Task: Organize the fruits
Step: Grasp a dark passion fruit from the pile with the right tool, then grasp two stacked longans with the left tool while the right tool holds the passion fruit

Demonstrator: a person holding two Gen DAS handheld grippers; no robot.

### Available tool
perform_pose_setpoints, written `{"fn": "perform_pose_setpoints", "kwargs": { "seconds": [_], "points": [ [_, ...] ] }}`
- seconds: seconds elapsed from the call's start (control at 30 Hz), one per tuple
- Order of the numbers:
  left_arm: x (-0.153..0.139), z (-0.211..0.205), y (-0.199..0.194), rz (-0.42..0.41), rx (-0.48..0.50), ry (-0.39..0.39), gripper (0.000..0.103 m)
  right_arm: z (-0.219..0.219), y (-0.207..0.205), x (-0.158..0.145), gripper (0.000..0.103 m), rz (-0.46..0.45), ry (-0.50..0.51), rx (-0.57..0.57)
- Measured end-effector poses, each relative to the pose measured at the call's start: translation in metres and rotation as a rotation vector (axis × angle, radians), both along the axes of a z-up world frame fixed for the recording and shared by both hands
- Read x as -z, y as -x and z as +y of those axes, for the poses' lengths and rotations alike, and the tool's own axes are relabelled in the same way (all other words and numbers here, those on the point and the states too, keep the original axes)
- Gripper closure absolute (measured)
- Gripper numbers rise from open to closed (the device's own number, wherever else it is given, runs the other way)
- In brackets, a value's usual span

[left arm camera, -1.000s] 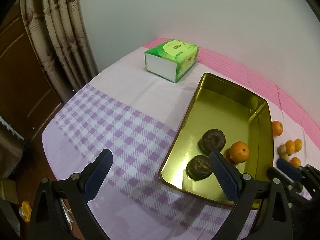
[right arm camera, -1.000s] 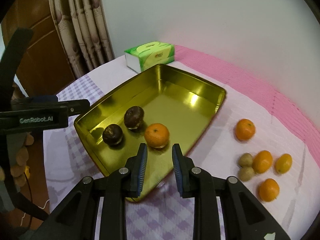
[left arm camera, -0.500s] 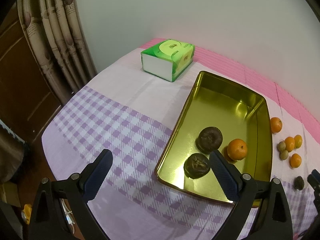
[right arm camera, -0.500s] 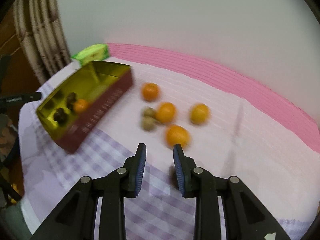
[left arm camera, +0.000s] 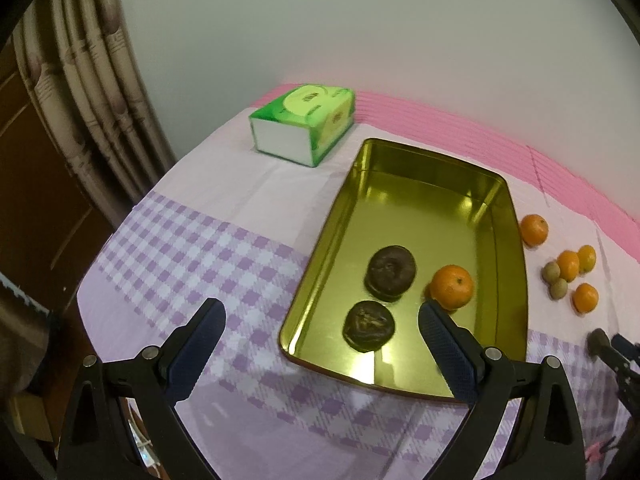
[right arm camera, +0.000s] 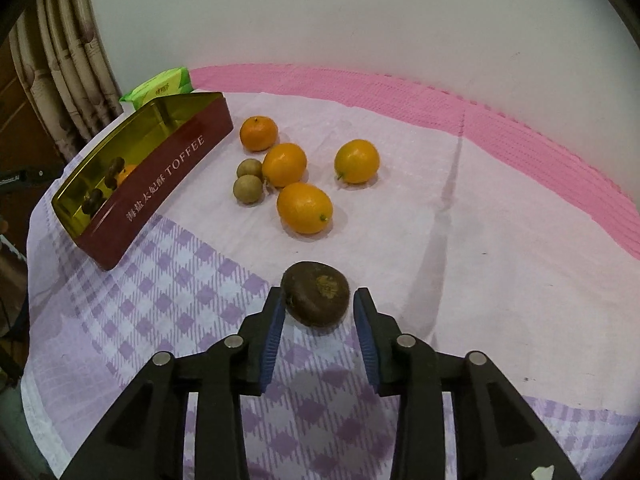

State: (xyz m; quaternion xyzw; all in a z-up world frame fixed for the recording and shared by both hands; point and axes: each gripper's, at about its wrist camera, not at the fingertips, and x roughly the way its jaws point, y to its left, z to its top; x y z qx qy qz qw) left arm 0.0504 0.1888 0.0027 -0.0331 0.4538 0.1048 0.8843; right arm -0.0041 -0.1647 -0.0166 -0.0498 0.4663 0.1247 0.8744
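A gold tray (left arm camera: 420,208) with a dark red outer wall (right arm camera: 160,184) holds two dark brown fruits (left arm camera: 390,272) (left arm camera: 369,325) and an orange (left arm camera: 452,286). My left gripper (left arm camera: 320,310) hangs open and empty over the tray's near corner. A third dark brown fruit (right arm camera: 316,292) lies on the checked cloth to the right of the tray. My right gripper (right arm camera: 318,300) straddles it, jaws opening. The left pad (right arm camera: 276,316) is at its edge and the right pad (right arm camera: 362,316) stands apart from it. Beyond it lie several loose oranges (right arm camera: 304,208) and two small tan fruits (right arm camera: 248,189).
A green tissue box (left arm camera: 304,124) sits behind the tray near the wall. A pink mat strip (right arm camera: 520,128) runs along the back of the table. Curtains (left arm camera: 100,92) and a wooden door stand past the table's left edge (left arm camera: 92,280).
My right gripper has swung from over the tray to the right, down to the loose dark fruit, and its jaws have parted. The left gripper has stayed almost where it was.
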Motion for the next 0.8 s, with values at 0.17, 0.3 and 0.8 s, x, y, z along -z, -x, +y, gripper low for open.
{"fn": "perform_pose_setpoints", "kwargs": {
  "seconds": [0.17, 0.3, 0.8],
  "points": [
    [0.003, -0.012, 0.0, 0.007, 0.04, -0.023, 0.006, 0.002, -0.009, 0.005, 0.063, -0.001, -0.022, -0.002],
    [0.003, -0.021, 0.0, 0.008, 0.064, -0.039, 0.006, 0.002, -0.017, 0.014, 0.063, 0.018, -0.049, 0.002],
    [-0.013, -0.097, -0.012, -0.001, 0.264, 0.015, 0.006, -0.016, -0.028, 0.02, 0.064, -0.044, 0.017, 0.086]
  ]
}}
